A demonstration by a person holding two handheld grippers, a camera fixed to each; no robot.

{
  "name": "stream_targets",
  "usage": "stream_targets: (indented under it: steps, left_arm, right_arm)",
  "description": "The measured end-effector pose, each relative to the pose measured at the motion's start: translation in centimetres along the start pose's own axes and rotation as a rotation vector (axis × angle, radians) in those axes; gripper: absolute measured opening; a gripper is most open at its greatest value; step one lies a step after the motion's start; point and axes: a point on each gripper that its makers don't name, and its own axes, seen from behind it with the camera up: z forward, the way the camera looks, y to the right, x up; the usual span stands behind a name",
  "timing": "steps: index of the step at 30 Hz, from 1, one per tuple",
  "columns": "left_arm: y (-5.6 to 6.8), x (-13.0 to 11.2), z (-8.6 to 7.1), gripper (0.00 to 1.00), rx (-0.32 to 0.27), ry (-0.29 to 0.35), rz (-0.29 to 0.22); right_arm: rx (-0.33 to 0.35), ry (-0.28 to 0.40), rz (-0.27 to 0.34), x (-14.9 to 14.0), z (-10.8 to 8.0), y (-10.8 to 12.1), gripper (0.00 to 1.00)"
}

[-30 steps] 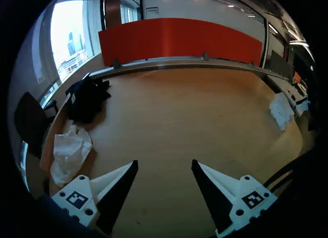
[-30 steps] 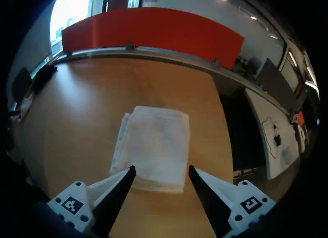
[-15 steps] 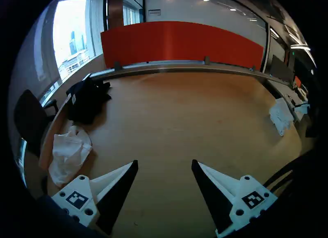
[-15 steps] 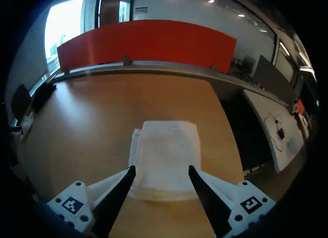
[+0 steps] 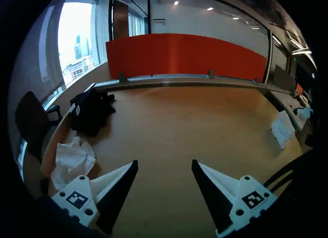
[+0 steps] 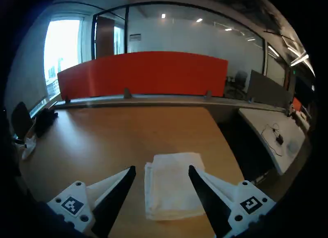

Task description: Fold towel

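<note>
Since the earlier frames the right gripper (image 6: pixel 161 167) has pulled back and tipped upward, so the white terry towel (image 6: pixel 174 184), already folded into a thick rectangle, sits lower in the right gripper view, and more of the red partition screen (image 6: pixel 143 74) shows behind it. The towel lies flat on the light wooden desk (image 6: pixel 102 135), near its right-hand edge. It is straight ahead of the right gripper and below its spread fingers, which hold nothing and stand apart from the cloth. Its long axis runs away from the gripper, roughly in line with the fingers, with stacked layers showing along the left and near edges. The left gripper (image 5: pixel 164 161) is also spread and empty, hovering over bare desk (image 5: pixel 184 123). From there the towel (image 5: pixel 283 128) lies well off to its right, near the desk's edge. A black bag (image 5: pixel 90 111) and a crumpled white cloth (image 5: pixel 71 160) sit on its other side. The right gripper is clearly the nearer one. Any further fold would probably start from it dropping onto the near short edge, while the left would have to cross the desk first.
</note>
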Motion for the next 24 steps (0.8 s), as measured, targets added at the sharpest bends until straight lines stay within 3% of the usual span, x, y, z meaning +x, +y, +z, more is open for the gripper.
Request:
stream_targets:
  steps: [12,24]
  left_arm:
    - [-0.8,3.9,0.1,0.97,0.018,0.108,-0.06]
    - [-1.8,10.0,-1.2,0.97,0.025,0.331,-0.128]
  right_arm:
    - [-0.038,0.114,-0.016,2.8,-0.5,-1.0,1.0]
    - [-0.027,0.193,0.008,4.7,-1.0,-2.6,1.0]
